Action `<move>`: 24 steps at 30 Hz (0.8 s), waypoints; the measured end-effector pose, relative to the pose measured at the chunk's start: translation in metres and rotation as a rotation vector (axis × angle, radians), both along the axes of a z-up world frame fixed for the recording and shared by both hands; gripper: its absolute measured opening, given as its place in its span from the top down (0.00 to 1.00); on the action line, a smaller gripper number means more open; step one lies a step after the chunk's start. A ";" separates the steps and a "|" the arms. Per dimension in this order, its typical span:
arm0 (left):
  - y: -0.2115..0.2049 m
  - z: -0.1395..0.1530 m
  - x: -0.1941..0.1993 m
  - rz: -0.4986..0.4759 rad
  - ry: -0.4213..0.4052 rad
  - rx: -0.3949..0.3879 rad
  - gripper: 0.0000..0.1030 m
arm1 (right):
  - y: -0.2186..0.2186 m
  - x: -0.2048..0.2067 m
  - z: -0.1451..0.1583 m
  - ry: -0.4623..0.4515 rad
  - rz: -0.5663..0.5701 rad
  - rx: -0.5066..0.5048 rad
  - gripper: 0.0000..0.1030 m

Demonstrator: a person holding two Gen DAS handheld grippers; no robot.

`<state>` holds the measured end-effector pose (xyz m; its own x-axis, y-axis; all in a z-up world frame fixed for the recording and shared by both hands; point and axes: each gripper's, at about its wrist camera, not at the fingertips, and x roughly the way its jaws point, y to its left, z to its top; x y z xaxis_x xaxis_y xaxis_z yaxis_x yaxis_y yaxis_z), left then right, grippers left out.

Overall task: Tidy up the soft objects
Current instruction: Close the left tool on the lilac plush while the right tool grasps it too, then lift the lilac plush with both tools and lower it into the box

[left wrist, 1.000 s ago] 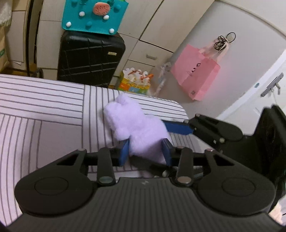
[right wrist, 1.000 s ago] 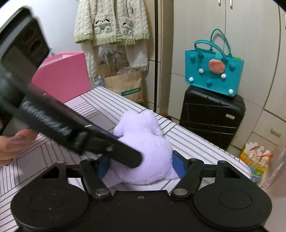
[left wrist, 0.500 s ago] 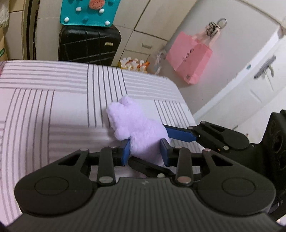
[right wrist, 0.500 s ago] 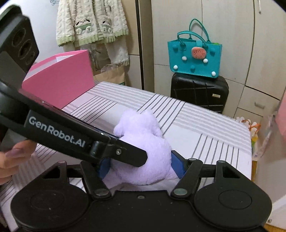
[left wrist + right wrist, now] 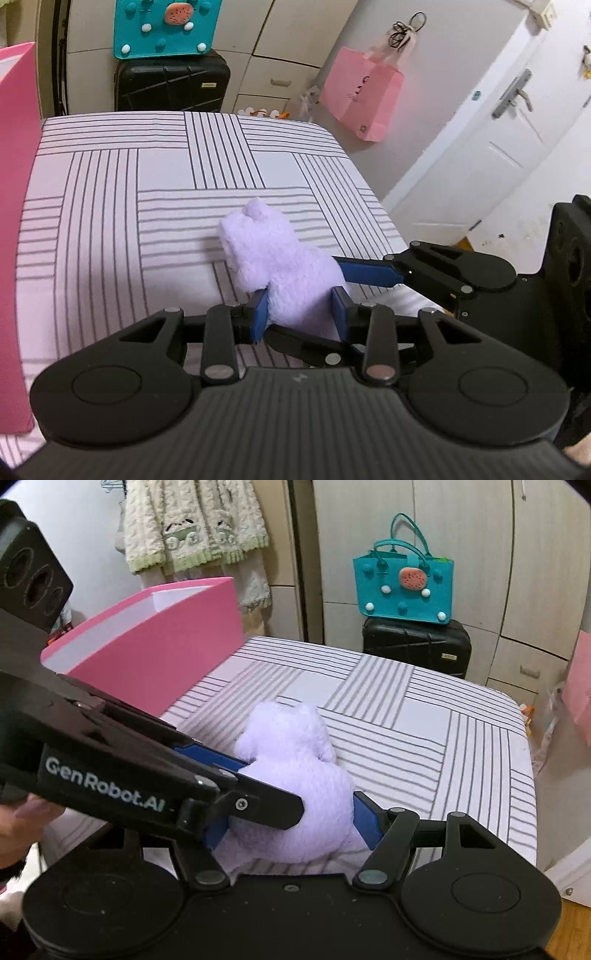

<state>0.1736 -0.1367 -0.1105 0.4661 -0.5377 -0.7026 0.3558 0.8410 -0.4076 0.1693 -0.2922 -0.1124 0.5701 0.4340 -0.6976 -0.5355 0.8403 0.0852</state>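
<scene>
Both tongs around plush toy, mid-bed, edges well apart.

Above the striped bedspread, the left gripper pinches the narrow end of a lilac plush toy between its blue pads, while the right gripper reaches in from the right, one blue finger pressed against the plush.
</scene>
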 end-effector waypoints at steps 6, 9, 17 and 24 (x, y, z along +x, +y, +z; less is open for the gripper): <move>0.029 0.013 -0.028 -0.054 0.021 -0.048 0.66 | 0.008 -0.027 0.015 0.040 0.047 0.044 0.29; 0.045 0.019 -0.043 -0.077 0.023 -0.067 0.66 | 0.013 -0.036 0.022 0.051 0.091 0.068 0.28; 0.081 0.037 -0.068 -0.086 0.045 -0.083 0.67 | 0.041 -0.055 0.041 0.081 0.159 0.082 0.28; 0.118 0.056 -0.085 -0.059 0.011 -0.131 0.67 | 0.069 -0.063 0.062 0.049 0.235 0.100 0.28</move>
<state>0.0888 -0.0188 -0.0542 0.4237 -0.6517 -0.6291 0.3985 0.7578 -0.5167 0.1064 -0.2232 -0.0501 0.4121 0.6189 -0.6687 -0.7081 0.6794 0.1923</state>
